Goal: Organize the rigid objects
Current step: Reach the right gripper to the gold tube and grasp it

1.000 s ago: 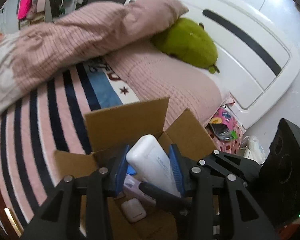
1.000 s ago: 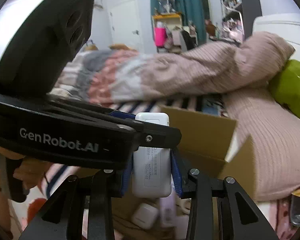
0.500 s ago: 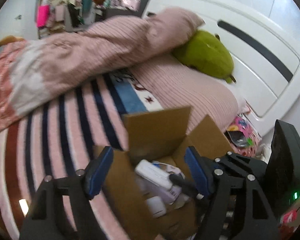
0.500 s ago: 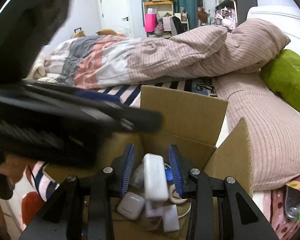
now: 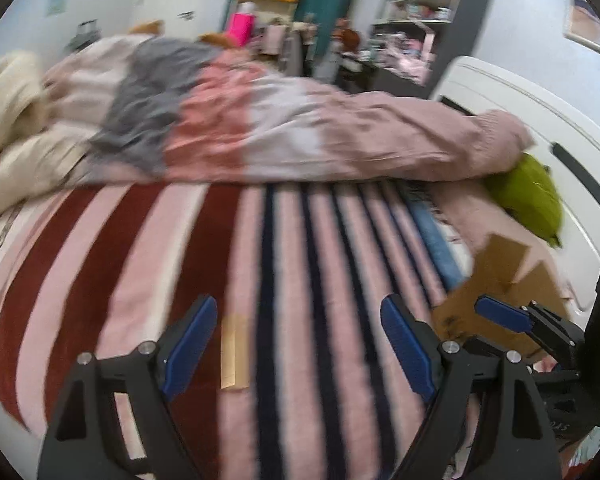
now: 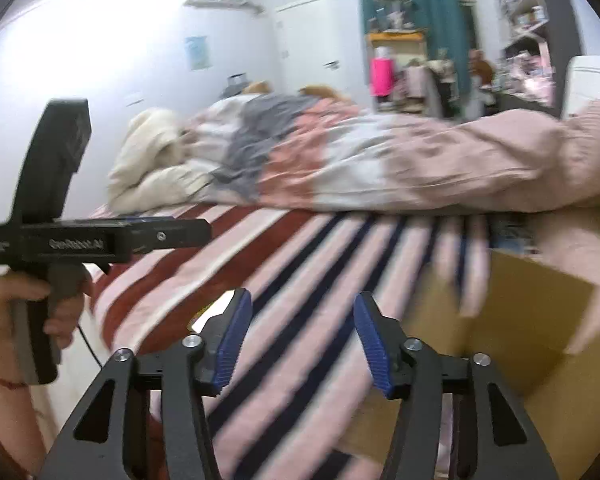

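Left wrist view looks across the bed (image 5: 236,240), its striped sheet running red, pink and navy. The left gripper (image 5: 300,344) hangs above it with its blue-padded fingers (image 5: 188,340) spread wide and nothing between them. A small tan strip (image 5: 234,354) lies flat on the sheet between the two fingers. Off to the right sits the box (image 5: 496,284), cardboard, flaps up, at the edge of the bed near the green plush (image 5: 536,196); its inside is out of sight here. The right gripper (image 5: 512,320) shows just in front of the box.

From the right wrist, the right gripper (image 6: 300,336) also has its fingers (image 6: 232,336) apart and empty, over the stripes, with the box (image 6: 512,320) just to its right. The left gripper (image 6: 96,236) is held in a hand (image 6: 40,304) at far left. A rumpled duvet (image 6: 380,160) lies across the back. Both views are blurred.
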{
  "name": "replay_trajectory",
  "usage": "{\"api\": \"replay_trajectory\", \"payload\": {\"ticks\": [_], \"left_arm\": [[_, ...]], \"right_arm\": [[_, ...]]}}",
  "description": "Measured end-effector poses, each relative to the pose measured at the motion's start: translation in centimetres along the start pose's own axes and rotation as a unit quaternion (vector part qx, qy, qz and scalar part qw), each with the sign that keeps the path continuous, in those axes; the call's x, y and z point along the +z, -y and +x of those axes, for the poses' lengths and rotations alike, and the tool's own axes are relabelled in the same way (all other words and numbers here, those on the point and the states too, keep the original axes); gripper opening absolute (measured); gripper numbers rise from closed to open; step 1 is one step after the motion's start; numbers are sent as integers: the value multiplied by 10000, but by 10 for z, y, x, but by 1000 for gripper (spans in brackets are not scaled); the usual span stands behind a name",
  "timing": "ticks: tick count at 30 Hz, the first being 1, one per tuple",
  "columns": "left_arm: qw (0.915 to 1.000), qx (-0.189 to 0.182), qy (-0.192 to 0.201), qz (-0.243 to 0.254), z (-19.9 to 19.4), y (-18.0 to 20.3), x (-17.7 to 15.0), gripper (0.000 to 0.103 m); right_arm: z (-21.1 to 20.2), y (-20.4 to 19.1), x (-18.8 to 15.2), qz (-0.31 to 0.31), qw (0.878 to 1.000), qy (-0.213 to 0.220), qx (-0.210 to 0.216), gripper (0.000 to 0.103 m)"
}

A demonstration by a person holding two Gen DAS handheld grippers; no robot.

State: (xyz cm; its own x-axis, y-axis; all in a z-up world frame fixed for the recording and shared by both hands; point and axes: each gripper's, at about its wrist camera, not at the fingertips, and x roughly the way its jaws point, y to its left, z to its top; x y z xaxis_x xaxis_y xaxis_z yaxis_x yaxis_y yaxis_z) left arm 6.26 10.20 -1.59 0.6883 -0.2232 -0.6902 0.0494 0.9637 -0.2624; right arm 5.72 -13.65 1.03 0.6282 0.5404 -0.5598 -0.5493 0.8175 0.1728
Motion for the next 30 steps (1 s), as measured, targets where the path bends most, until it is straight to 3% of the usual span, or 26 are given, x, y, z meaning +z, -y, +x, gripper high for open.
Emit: {"api": "replay_trajectory", "payload": {"ticks": [6,16,19,22,25,30], "left_arm": [[9992,13,-132,-373,23,-62,-26,82],[9972,109,-386,-639,59,-111,-54,82],[9961,174,-452,-737,66,-120,-59,82],[9954,142,-500,-806,68,-122,-64,82],[9957,70,-490,-779,64,-118,-64,82],[9971,-210,-404,-611,51,-89,-52,82]], "right_arm": [[89,-36,-19,152,9964,-754,352,54],[212,-70,-52,642,9797,-1677,892,54],[225,-76,-51,568,9846,-1485,727,51],[235,-77,-48,506,9873,-1488,243,20],[229,-73,-47,472,9872,-1501,250,13],[193,-71,-46,222,9915,-1262,246,13]]}}
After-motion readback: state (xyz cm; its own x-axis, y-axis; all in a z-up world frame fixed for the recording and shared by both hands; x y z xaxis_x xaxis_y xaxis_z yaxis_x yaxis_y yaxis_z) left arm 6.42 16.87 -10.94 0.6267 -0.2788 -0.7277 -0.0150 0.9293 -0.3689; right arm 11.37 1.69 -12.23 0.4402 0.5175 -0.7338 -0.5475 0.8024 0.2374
